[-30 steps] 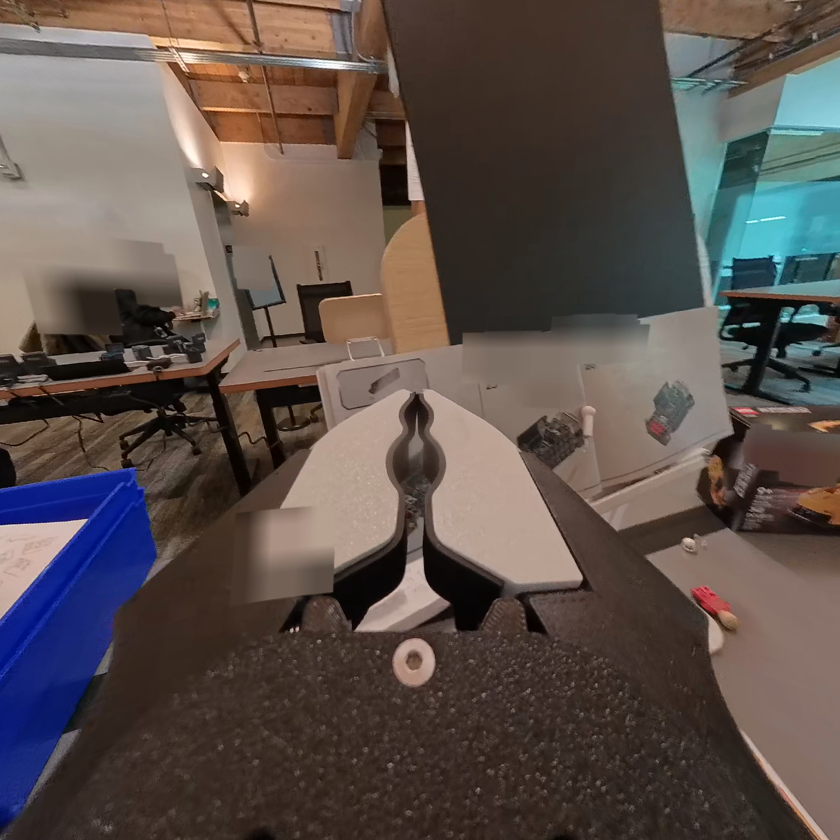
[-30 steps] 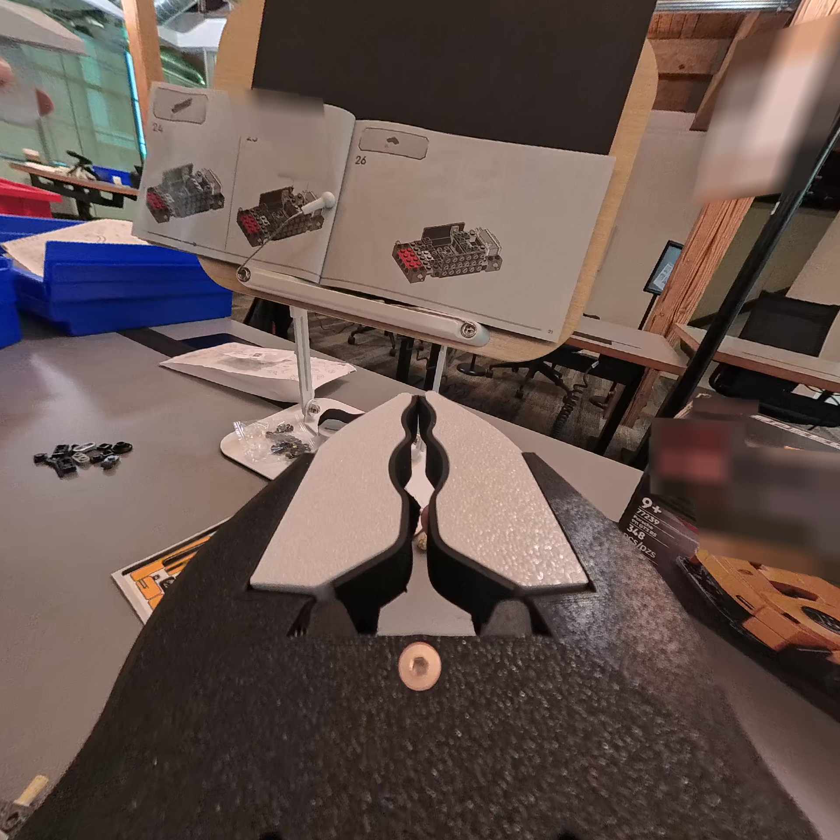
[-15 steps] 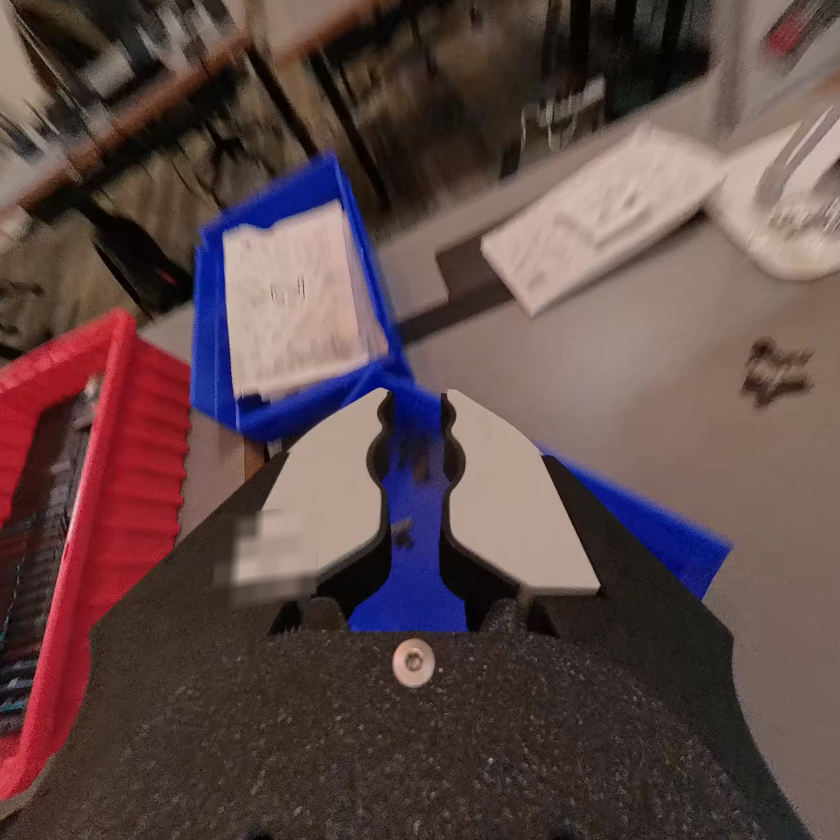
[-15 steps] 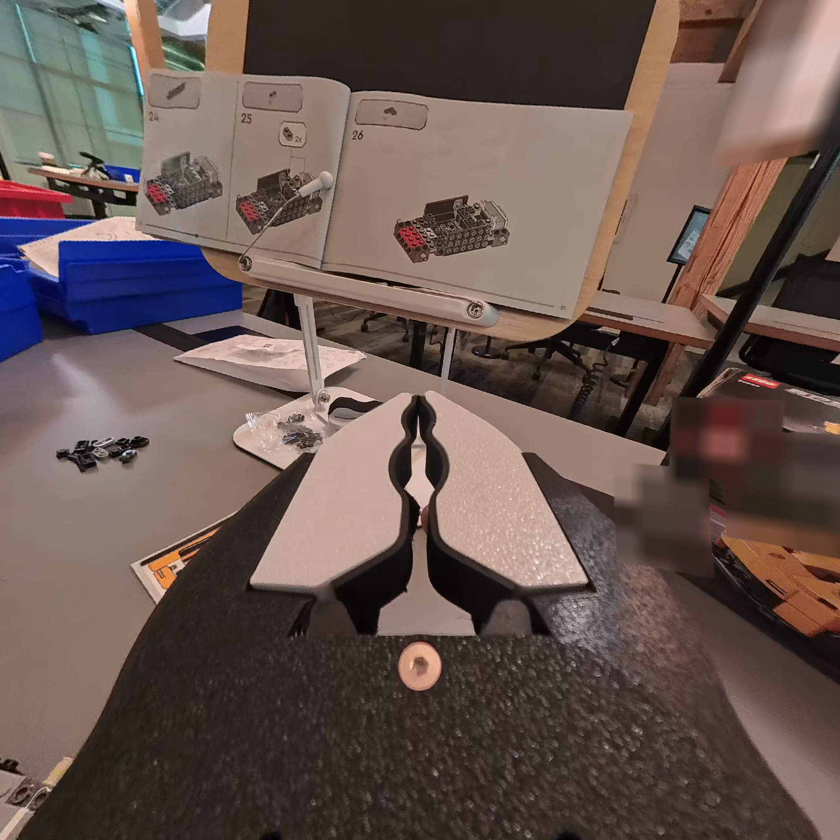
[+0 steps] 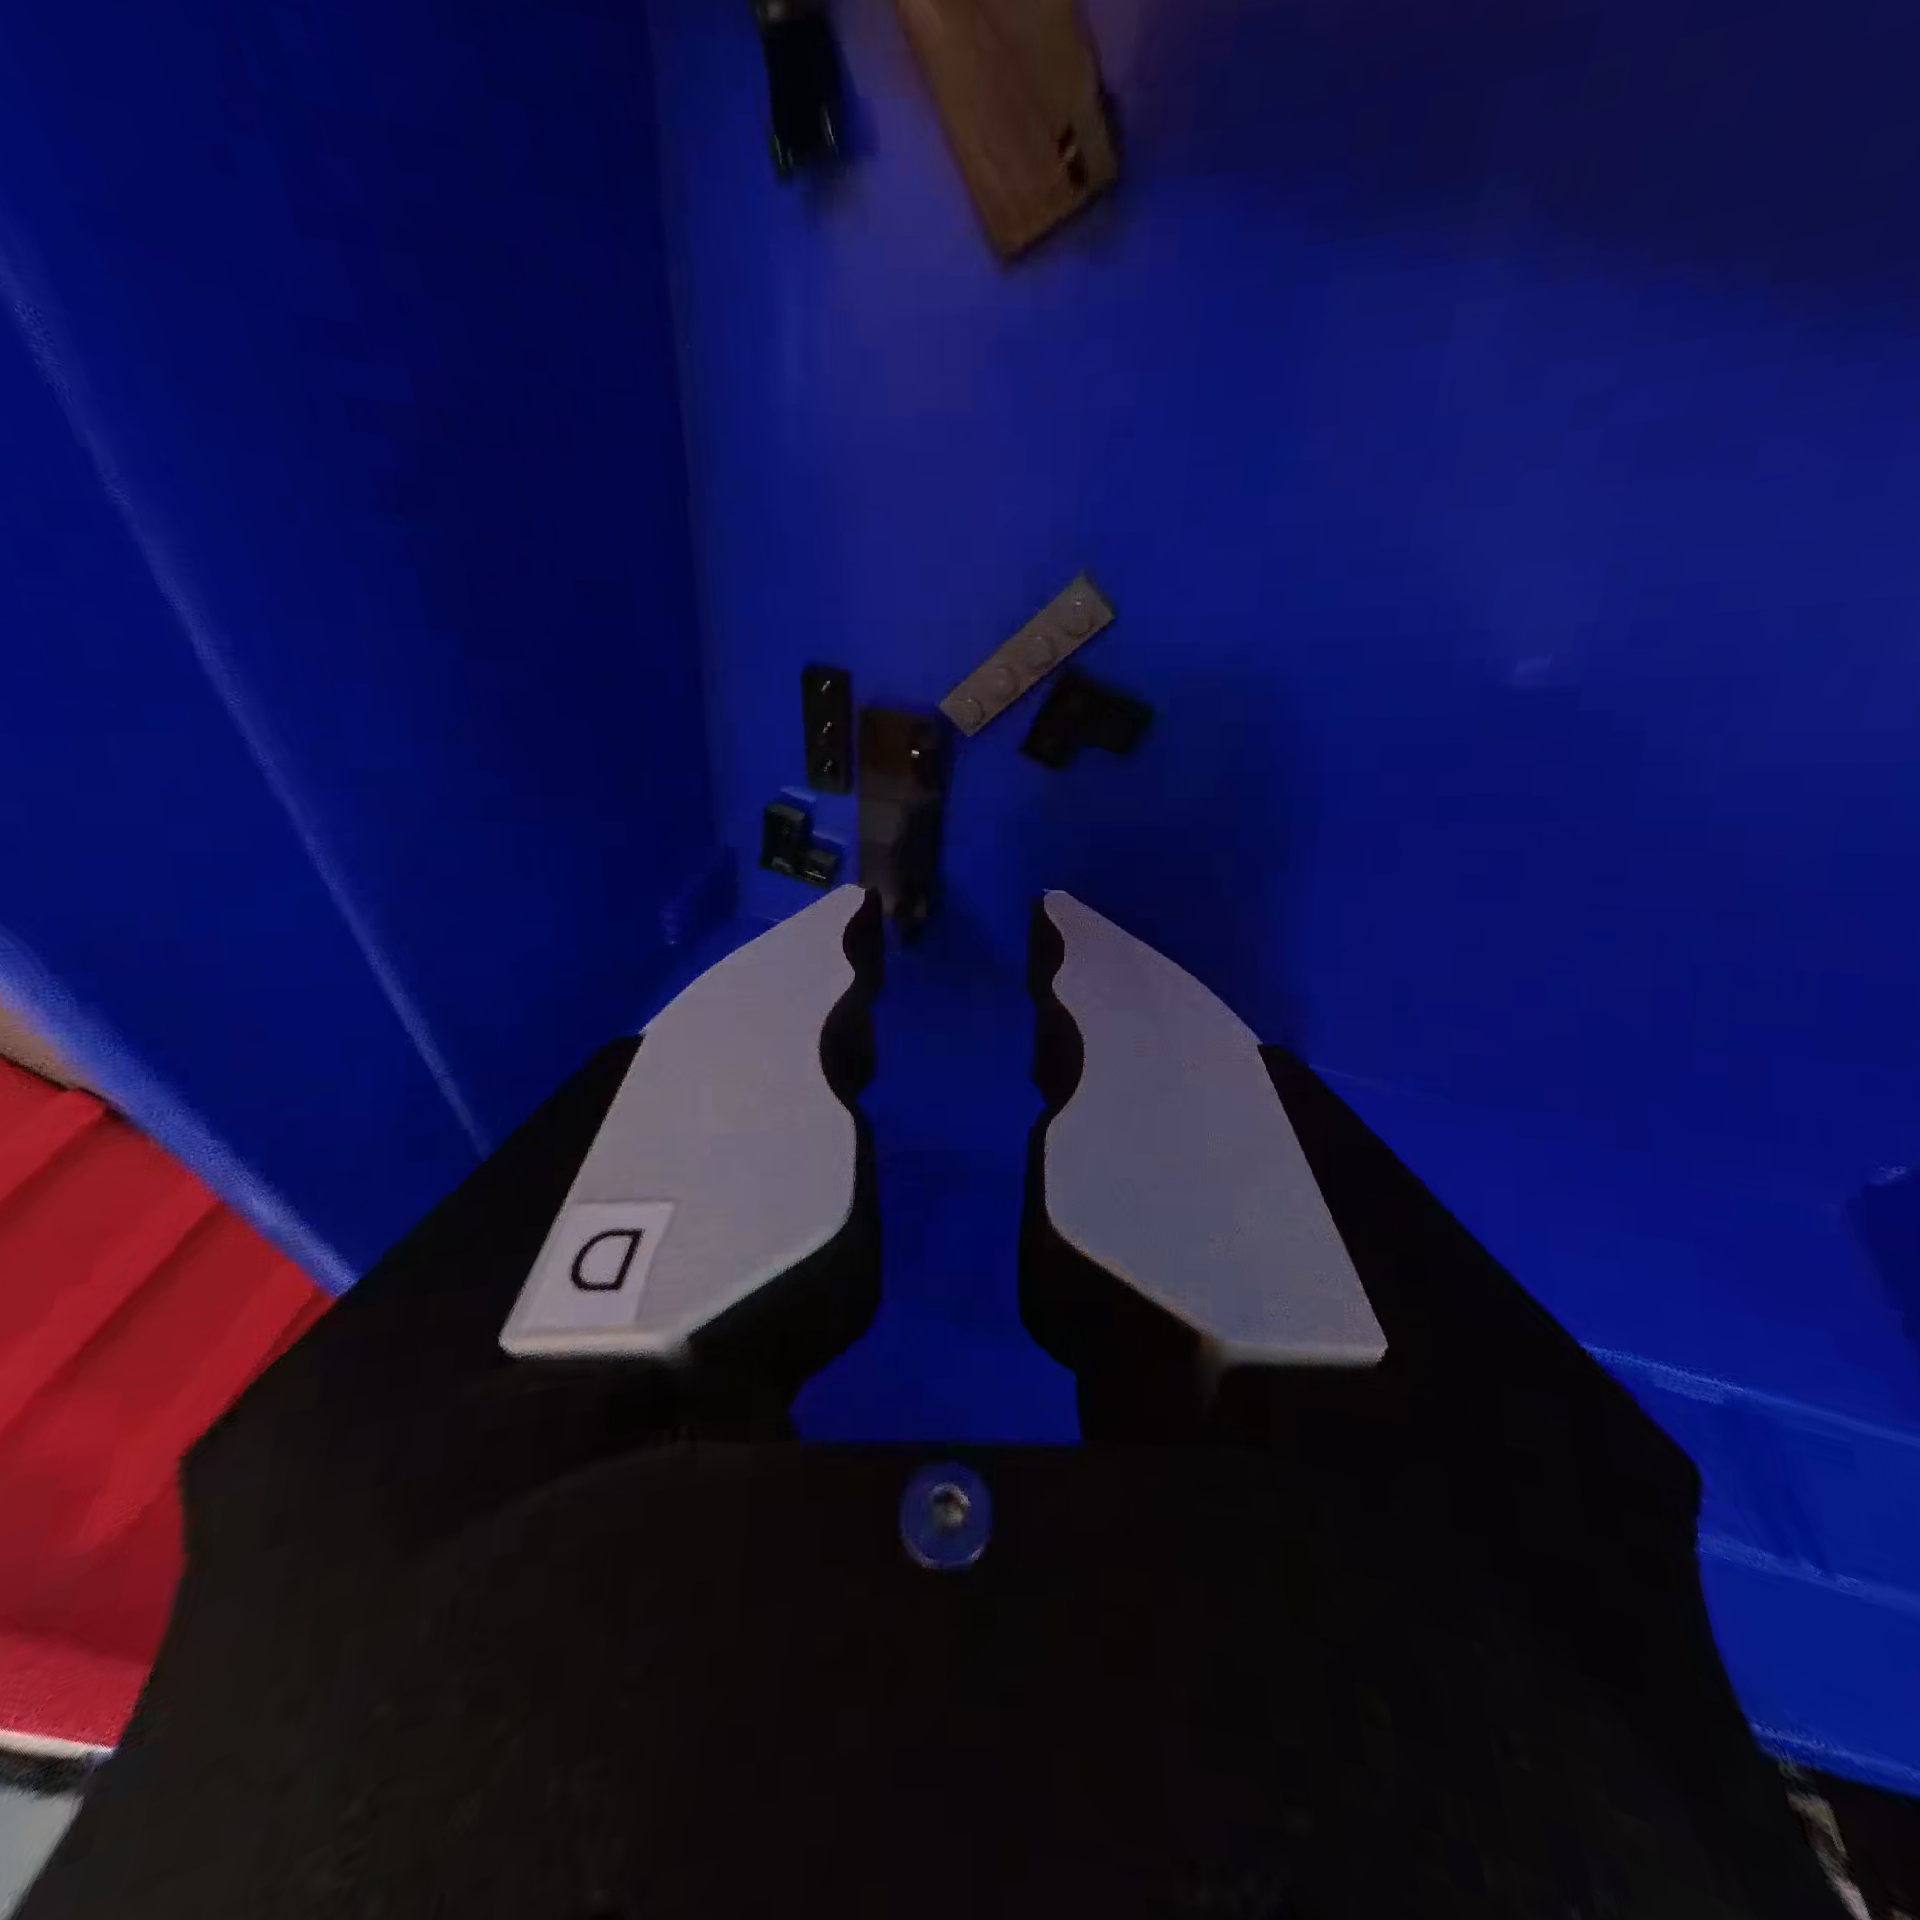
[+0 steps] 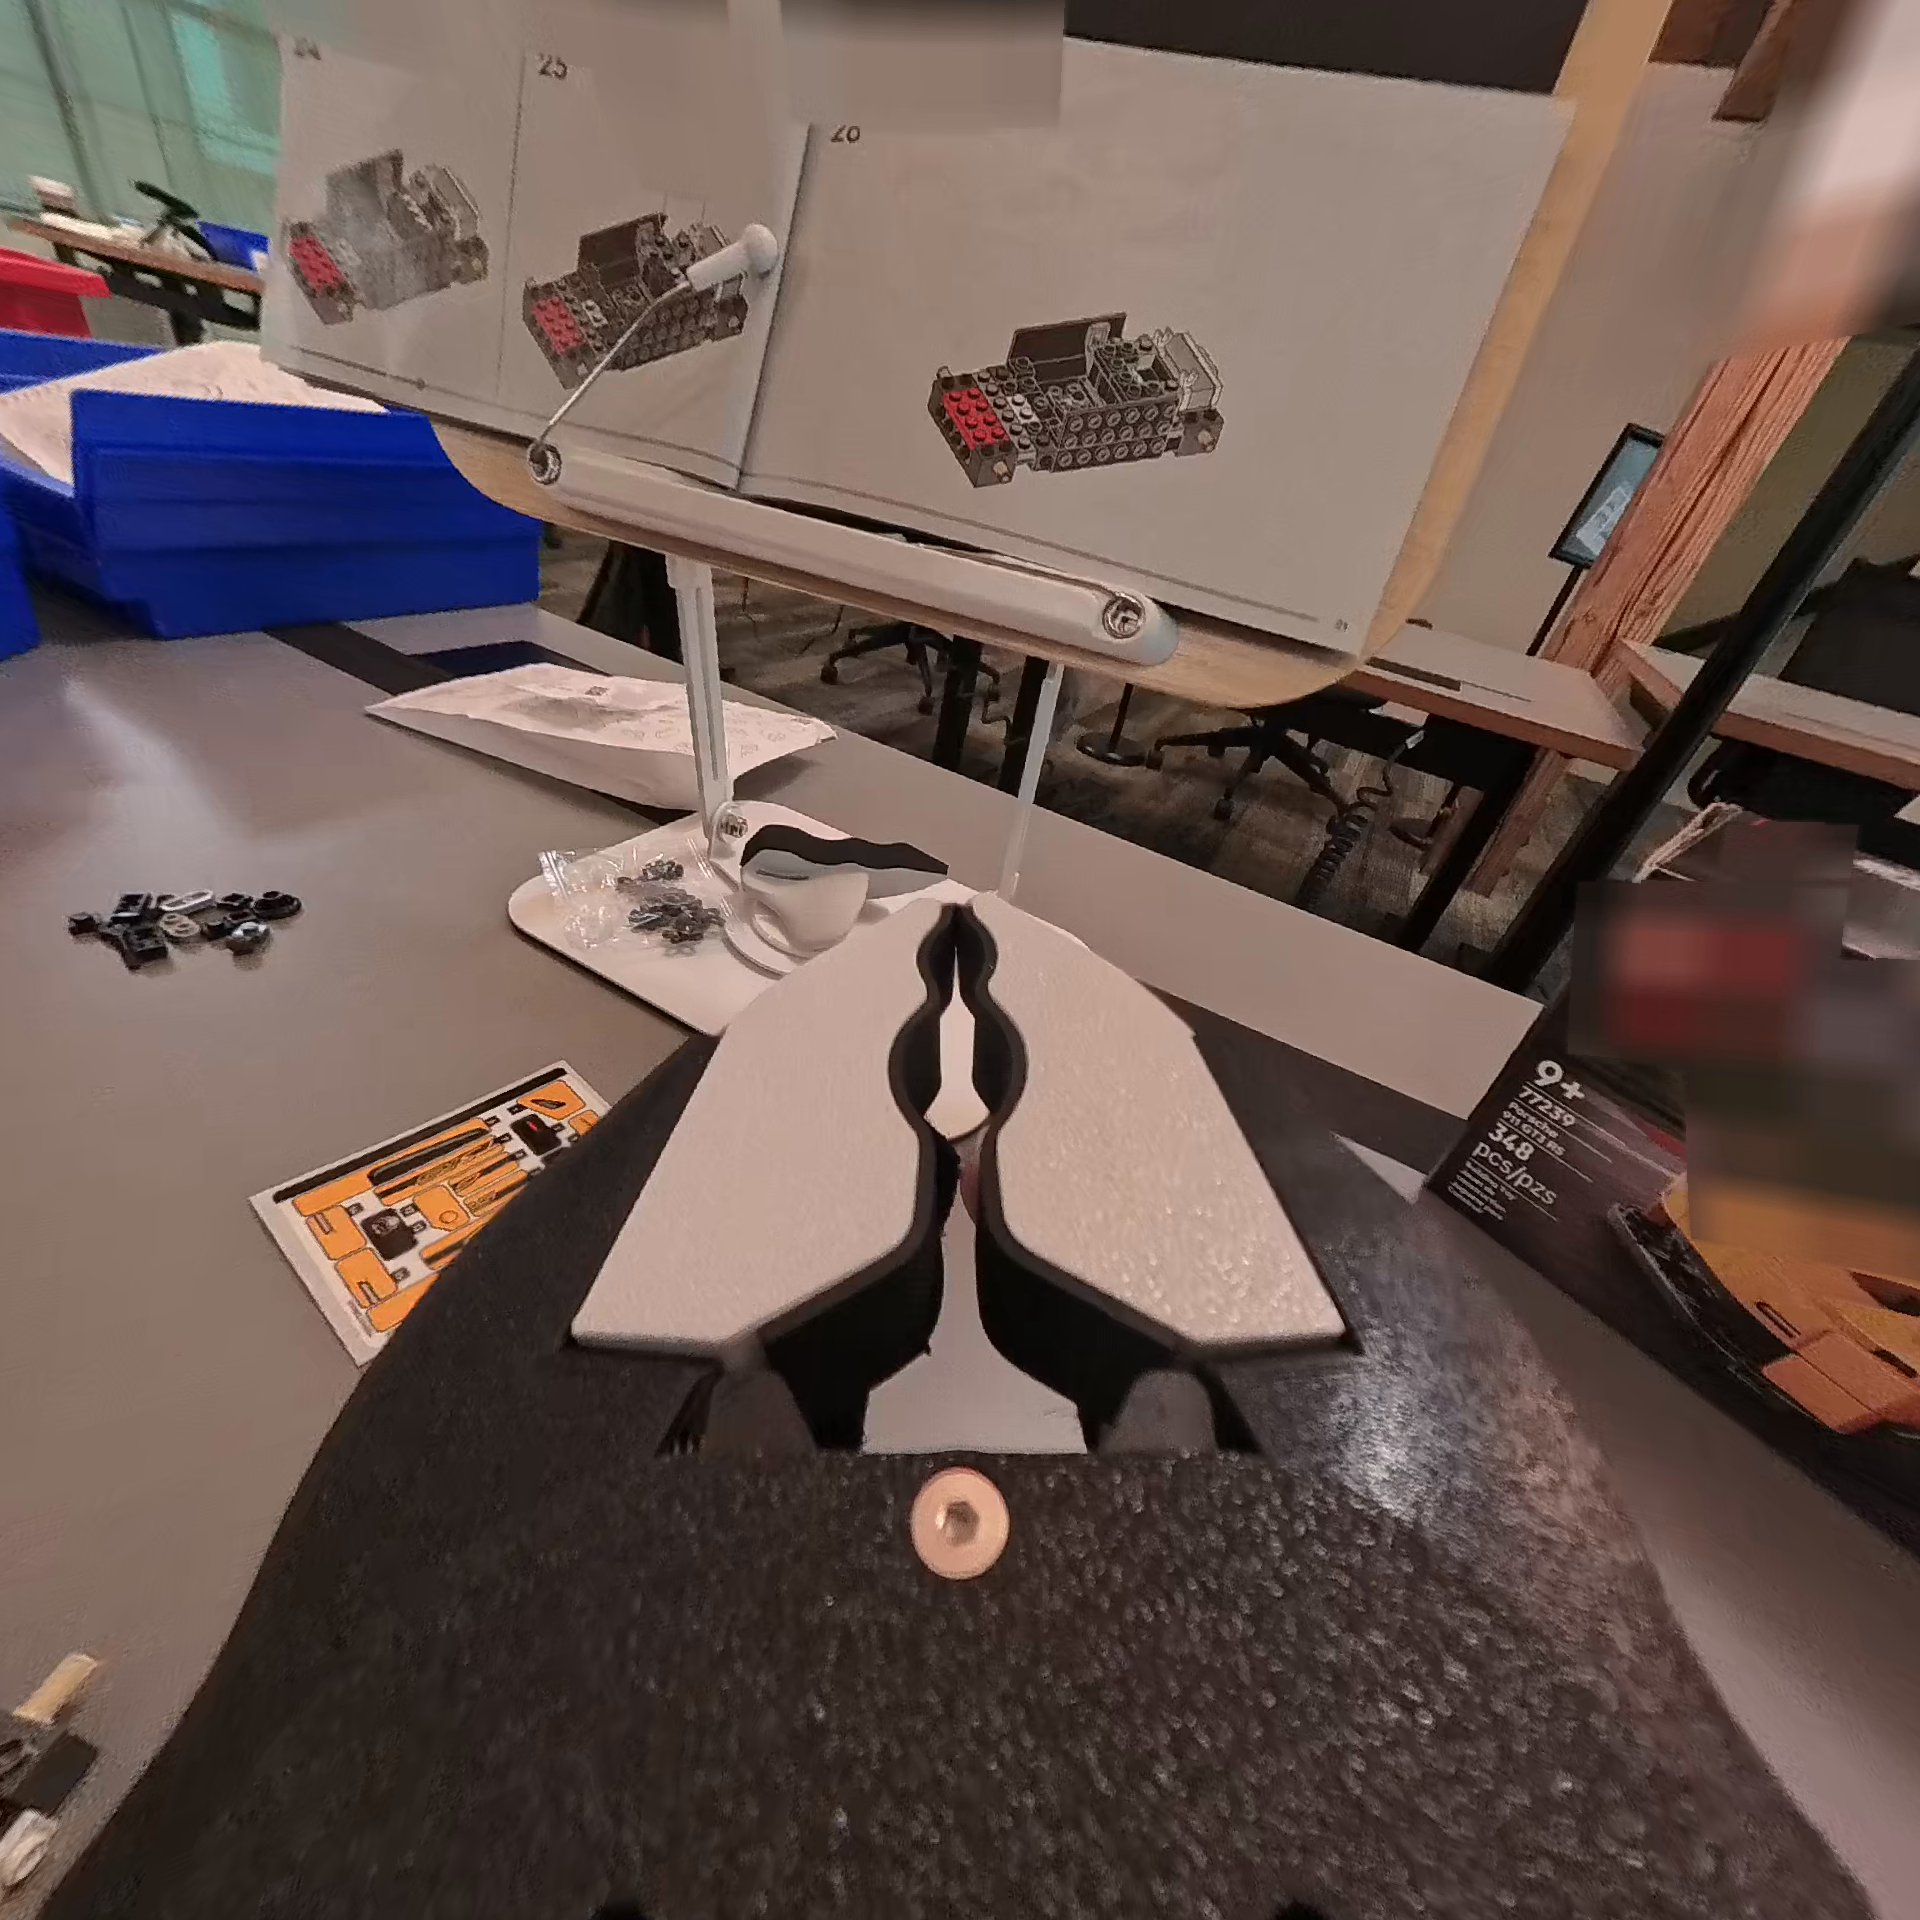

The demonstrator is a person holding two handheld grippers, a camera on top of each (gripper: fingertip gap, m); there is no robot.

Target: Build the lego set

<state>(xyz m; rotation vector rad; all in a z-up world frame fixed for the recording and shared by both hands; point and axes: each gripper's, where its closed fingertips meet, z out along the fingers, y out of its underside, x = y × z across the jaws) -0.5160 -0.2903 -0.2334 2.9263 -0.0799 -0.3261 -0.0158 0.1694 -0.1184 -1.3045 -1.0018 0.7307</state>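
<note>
My left gripper [image 5: 954, 914] is open and empty, pointing down into a blue bin [image 5: 1455, 623]. Just beyond its fingertips, in the bin's corner, lie several small black Lego pieces [image 5: 899, 800] and a grey studded plate [image 5: 1029, 655]. A tan piece [image 5: 1023, 114] and another black piece [image 5: 800, 94] lie farther off. My right gripper [image 6: 956, 914] is shut above the grey table [image 6: 208, 1091], facing the instruction booklet [image 6: 1039, 312] on its stand. A small pinkish bit [image 6: 968, 1184] shows in the gap between the jaws; I cannot tell what it is.
A red bin [image 5: 83, 1351] stands left of the blue one. In the right wrist view, the table holds a bag of small parts [image 6: 644, 904] on the stand's base, a pile of black pieces [image 6: 187, 920], an orange sticker sheet [image 6: 416, 1184], the Lego box [image 6: 1662, 1195] and blue bins [image 6: 260, 499]. Spacing between my two grippers at the tips: around 70 cm. Between my left fingertips and the grey studded plate [image 5: 1029, 655] there is roughly 4 cm.
My left gripper swung away from the booklet stand, went down into the blue bin and opened. My right gripper stayed shut and moved slightly closer to the stand.
</note>
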